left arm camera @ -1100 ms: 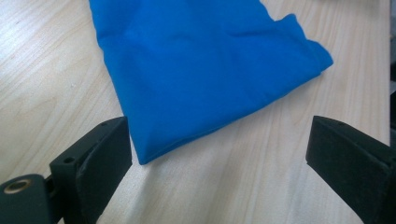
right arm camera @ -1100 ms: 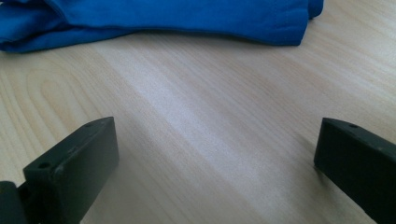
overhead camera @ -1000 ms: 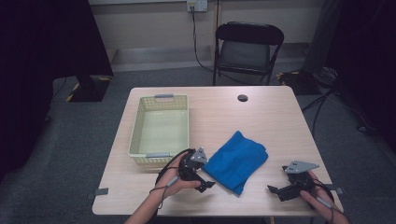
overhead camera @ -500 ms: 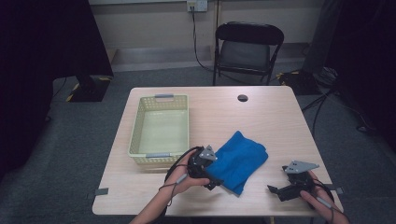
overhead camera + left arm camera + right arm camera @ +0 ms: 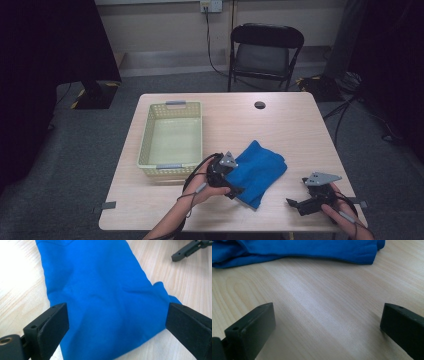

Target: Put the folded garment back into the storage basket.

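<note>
A folded blue cloth [image 5: 260, 170] lies on the wooden table [image 5: 290, 130] right of centre. My left gripper [image 5: 234, 192] is open at the cloth's near left corner, and in the left gripper view its two jaws straddle that corner of the blue cloth [image 5: 105, 297] with the fabric lying between them. My right gripper [image 5: 296, 204] rests low near the table's front right edge, open, with bare wood between its jaws. The blue cloth [image 5: 307, 250] lies a short way ahead of it.
A pale yellow mesh basket [image 5: 172, 137] stands empty at the table's left. A small dark round disc [image 5: 259, 105] sits near the far edge. A black folding chair [image 5: 265, 50] stands behind the table. The other gripper's jaw tip [image 5: 186, 250] shows far off.
My left gripper has moved right and forward from beside the basket onto the cloth's near left corner. The right gripper has stayed put.
</note>
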Demonstrator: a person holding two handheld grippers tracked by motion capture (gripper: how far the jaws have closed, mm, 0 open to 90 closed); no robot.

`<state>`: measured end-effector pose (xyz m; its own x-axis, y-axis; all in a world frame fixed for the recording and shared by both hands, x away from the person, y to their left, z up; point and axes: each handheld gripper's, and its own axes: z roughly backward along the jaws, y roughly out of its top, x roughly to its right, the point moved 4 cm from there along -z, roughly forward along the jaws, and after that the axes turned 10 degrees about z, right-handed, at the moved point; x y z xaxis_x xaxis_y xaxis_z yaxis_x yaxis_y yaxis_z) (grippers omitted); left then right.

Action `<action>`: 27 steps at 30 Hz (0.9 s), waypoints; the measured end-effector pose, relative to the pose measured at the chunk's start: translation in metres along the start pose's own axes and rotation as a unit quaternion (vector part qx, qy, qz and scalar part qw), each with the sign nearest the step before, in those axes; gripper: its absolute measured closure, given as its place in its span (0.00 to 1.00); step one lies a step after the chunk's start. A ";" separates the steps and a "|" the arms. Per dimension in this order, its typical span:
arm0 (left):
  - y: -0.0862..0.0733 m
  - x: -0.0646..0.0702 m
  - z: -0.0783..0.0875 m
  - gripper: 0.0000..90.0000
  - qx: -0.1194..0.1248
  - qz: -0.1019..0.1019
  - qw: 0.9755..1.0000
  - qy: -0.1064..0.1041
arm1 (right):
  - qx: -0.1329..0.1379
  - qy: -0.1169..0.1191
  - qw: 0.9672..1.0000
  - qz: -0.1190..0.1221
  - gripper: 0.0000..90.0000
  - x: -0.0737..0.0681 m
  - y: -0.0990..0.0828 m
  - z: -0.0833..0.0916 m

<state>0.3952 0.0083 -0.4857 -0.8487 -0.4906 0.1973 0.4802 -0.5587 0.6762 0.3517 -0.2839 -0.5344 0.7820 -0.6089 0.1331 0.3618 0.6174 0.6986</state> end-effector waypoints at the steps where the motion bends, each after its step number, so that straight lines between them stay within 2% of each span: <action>1: 0.001 0.000 -0.001 0.05 0.000 -0.001 1.000 0.001 | 0.000 0.000 1.000 0.000 0.00 0.000 0.000 0.000; 21: 0.012 0.000 -0.025 0.05 -0.002 0.003 1.000 0.012 | 0.000 0.000 1.000 0.000 0.00 0.000 0.000 0.000; 27: 0.014 -0.002 -0.033 0.05 -0.004 0.003 1.000 0.021 | 0.000 0.000 1.000 0.000 0.00 0.000 0.000 0.000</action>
<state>0.4106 -0.0207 -0.4996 -0.8364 -0.5206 0.1711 0.4862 -0.5608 0.6702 0.3516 -0.2839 -0.5344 0.7820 -0.6090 0.1331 0.3619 0.6174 0.6985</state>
